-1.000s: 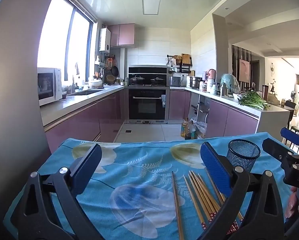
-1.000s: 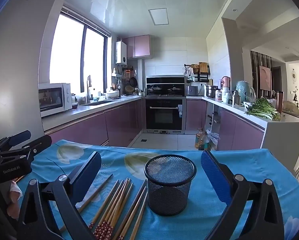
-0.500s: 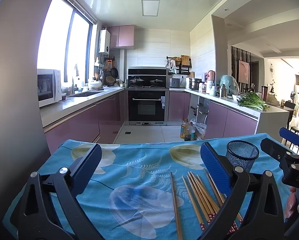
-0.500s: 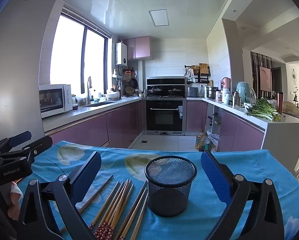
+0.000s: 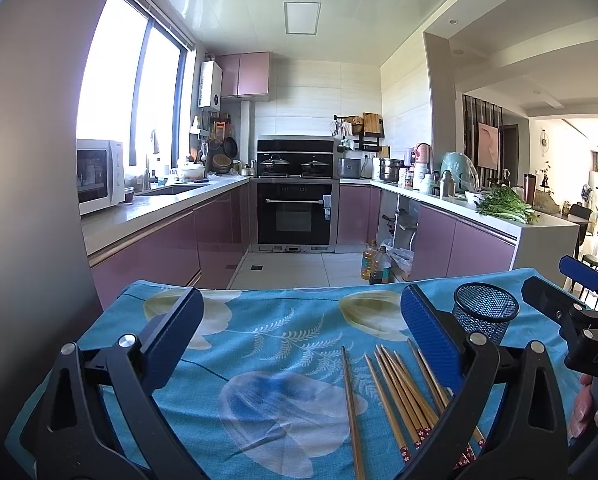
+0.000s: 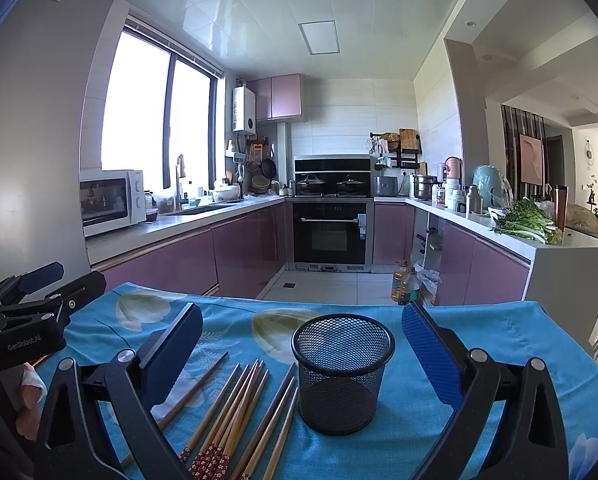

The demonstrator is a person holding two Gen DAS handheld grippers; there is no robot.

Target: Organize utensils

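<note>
Place: home kitchen
Signs: oven (image 5: 295,216), microwave (image 6: 111,201), sink (image 6: 197,210), purple cabinets (image 5: 159,248), greens (image 6: 527,222) on counter (image 6: 539,246)

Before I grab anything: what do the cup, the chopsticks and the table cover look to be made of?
Cup: black wire mesh, probably metal; the cloth shows through its perforated wall. Chopsticks: likely bamboo or wood, matte tan shafts, some with red patterned ends, a few darker brown. Table cover: printed fabric, blue with floral pattern, with a hem seam near its edge.
</note>
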